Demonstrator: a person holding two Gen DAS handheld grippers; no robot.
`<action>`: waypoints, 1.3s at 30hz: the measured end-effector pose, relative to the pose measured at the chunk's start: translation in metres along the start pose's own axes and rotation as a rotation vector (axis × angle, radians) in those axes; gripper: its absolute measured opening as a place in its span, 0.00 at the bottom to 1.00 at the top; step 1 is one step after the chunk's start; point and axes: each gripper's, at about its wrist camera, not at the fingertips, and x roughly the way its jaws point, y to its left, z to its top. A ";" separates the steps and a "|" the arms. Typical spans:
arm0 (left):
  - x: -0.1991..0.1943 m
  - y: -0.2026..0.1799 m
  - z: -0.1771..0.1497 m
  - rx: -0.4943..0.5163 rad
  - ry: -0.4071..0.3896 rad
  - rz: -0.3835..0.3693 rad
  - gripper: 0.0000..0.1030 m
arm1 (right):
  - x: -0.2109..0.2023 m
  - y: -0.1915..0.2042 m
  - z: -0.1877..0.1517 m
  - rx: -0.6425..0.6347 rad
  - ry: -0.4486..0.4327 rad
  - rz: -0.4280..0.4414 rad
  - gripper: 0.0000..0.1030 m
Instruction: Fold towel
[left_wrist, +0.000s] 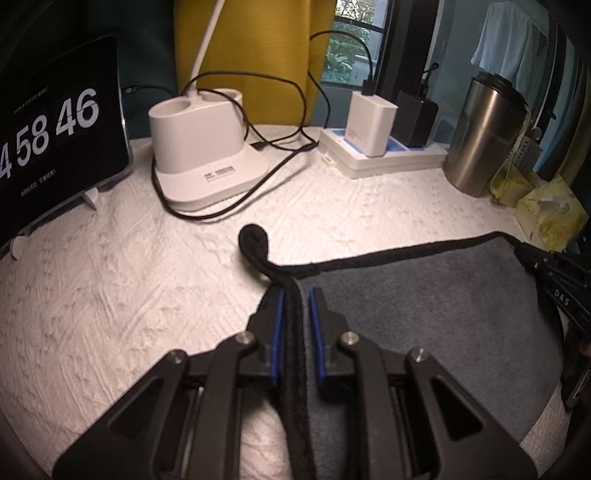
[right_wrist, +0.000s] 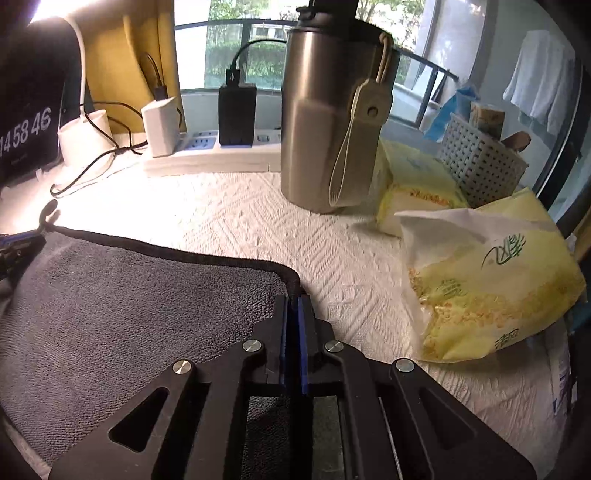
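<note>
A dark grey towel (left_wrist: 424, 291) with a black hem lies on a white textured cloth; it also shows in the right wrist view (right_wrist: 122, 306). My left gripper (left_wrist: 295, 295) is shut on the towel's left far corner, with the black hem between the blue pads and a black loop (left_wrist: 255, 240) sticking out ahead. My right gripper (right_wrist: 294, 301) is shut on the towel's right far corner, pinching the hem. The right gripper shows at the right edge of the left wrist view (left_wrist: 532, 258), and the left gripper at the left edge of the right wrist view (right_wrist: 22, 240).
Behind the towel stand a tablet clock (left_wrist: 55, 136), a white lamp base (left_wrist: 207, 147) with black cables, a power strip (left_wrist: 380, 155) with chargers, a steel tumbler (right_wrist: 332, 110), yellow tissue packs (right_wrist: 487, 288) and a white basket (right_wrist: 484, 162).
</note>
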 end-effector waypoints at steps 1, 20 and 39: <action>-0.001 0.000 0.001 -0.001 0.000 0.002 0.15 | 0.000 0.000 0.000 0.002 0.003 0.000 0.05; -0.040 0.000 -0.001 -0.043 -0.086 0.035 0.75 | -0.020 -0.006 -0.007 0.038 -0.019 0.021 0.46; -0.128 -0.027 -0.023 -0.001 -0.247 0.028 0.83 | -0.085 -0.010 -0.022 0.073 -0.116 0.065 0.46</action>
